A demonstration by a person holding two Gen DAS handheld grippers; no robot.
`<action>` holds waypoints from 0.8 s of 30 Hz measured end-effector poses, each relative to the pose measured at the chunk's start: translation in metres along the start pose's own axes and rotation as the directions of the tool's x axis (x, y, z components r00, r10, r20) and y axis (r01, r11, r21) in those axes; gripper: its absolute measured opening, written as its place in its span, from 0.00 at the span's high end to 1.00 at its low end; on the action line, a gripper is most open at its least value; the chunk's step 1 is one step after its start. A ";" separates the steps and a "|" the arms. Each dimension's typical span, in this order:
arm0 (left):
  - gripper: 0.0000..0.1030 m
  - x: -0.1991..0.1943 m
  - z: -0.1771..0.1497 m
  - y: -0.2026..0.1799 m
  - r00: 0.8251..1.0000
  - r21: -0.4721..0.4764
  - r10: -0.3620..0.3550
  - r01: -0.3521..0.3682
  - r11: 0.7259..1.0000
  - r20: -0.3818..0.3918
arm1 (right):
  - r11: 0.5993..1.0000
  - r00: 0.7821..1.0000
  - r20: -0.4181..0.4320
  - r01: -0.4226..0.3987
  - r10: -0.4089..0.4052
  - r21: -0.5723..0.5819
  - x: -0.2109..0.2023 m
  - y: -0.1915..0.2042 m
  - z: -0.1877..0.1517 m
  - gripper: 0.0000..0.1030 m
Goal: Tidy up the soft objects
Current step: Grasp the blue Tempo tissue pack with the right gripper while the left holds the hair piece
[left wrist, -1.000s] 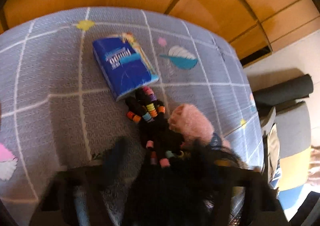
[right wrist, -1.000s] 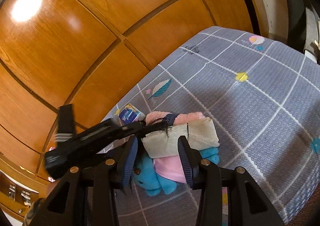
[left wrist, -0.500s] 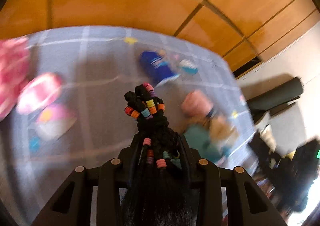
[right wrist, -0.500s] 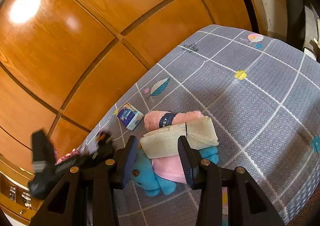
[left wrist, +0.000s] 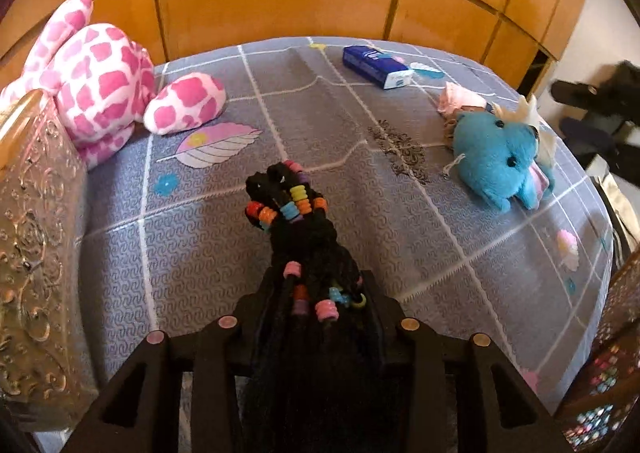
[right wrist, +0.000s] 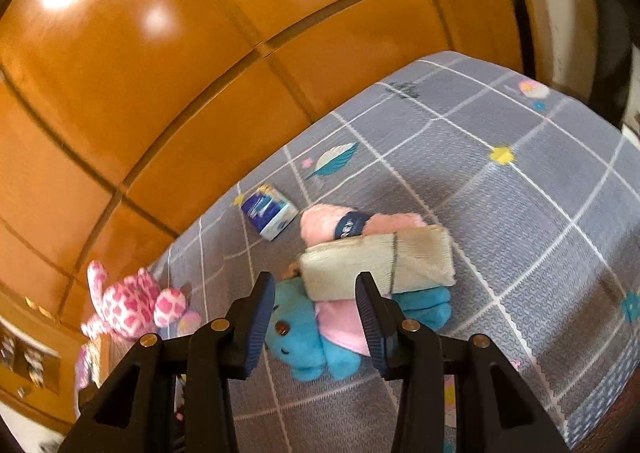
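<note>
two hand-held grippers out: the left hand-held gripper [left wrist: 316,293] is clamped on the black beaded wig [left wrist: 296,221], carrying it above the bed [left wrist: 460,253]. the right hand-held gripper [right wrist: 316,313] hangs apart over the blue plush [right wrist: 308,337]. next, probably find the wig a spot and set it down.

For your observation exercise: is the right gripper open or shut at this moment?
Open. The right gripper has a wide gap between its blue-padded fingers, with the blue plush toy and beige folded cloth showing through, and nothing is clamped.
</note>
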State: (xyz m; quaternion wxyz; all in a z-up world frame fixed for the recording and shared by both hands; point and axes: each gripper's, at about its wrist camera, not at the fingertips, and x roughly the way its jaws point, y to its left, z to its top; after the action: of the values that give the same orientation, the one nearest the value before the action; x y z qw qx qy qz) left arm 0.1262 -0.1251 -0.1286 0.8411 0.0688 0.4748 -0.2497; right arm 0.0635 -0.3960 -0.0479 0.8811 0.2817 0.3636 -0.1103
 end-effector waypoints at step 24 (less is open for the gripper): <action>0.62 -0.008 -0.014 0.019 0.995 -0.061 -0.083 0.087 0.994 0.062 | 0.835 0.909 -0.251 0.161 -0.334 -0.527 0.221 0.103 0.086 0.34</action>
State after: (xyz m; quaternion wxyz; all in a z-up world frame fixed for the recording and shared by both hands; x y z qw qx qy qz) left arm 0.1211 -0.1009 -0.1321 0.8453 0.0141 0.4596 -0.2721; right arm 0.3110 -0.3594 -0.1107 0.8269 0.0109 0.5567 -0.0789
